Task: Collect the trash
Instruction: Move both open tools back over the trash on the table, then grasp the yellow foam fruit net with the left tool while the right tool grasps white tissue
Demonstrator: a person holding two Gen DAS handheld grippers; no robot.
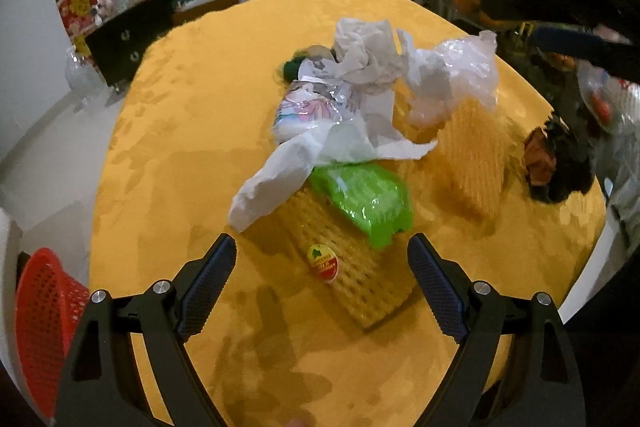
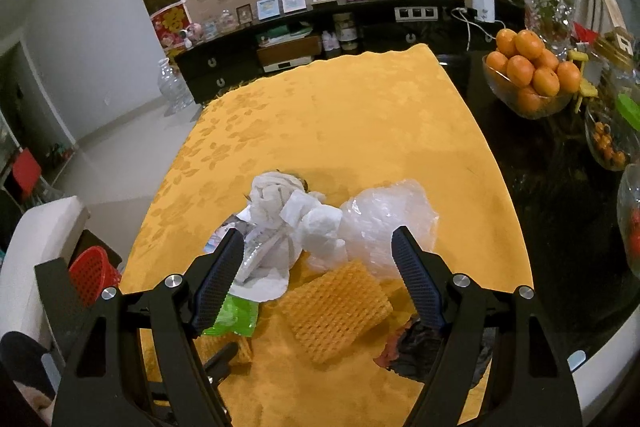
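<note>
A pile of trash lies on the yellow tablecloth (image 1: pixel 180 155): crumpled white tissues (image 1: pixel 360 67), a clear plastic bag (image 1: pixel 456 75), a printed wrapper (image 1: pixel 308 103), a green plastic wrapper (image 1: pixel 360 199), a yellow foam net with a sticker (image 1: pixel 344 267), a second foam net (image 1: pixel 476 155) and a dark crumpled wrapper (image 1: pixel 556 163). My left gripper (image 1: pixel 322 283) is open and empty, just above the stickered net. My right gripper (image 2: pixel 318 283) is open and empty over the second foam net (image 2: pixel 336 311), with tissues (image 2: pixel 280 211), plastic bag (image 2: pixel 388 219), green wrapper (image 2: pixel 236 315) and dark wrapper (image 2: pixel 416 347) around it.
A red mesh basket (image 1: pixel 44 323) stands off the table's left side; it also shows in the right wrist view (image 2: pixel 92 275). A glass bowl of oranges (image 2: pixel 532 79) and other glassware (image 2: pixel 612 143) stand on the dark tabletop at right. A dark sideboard (image 2: pixel 320 39) stands behind.
</note>
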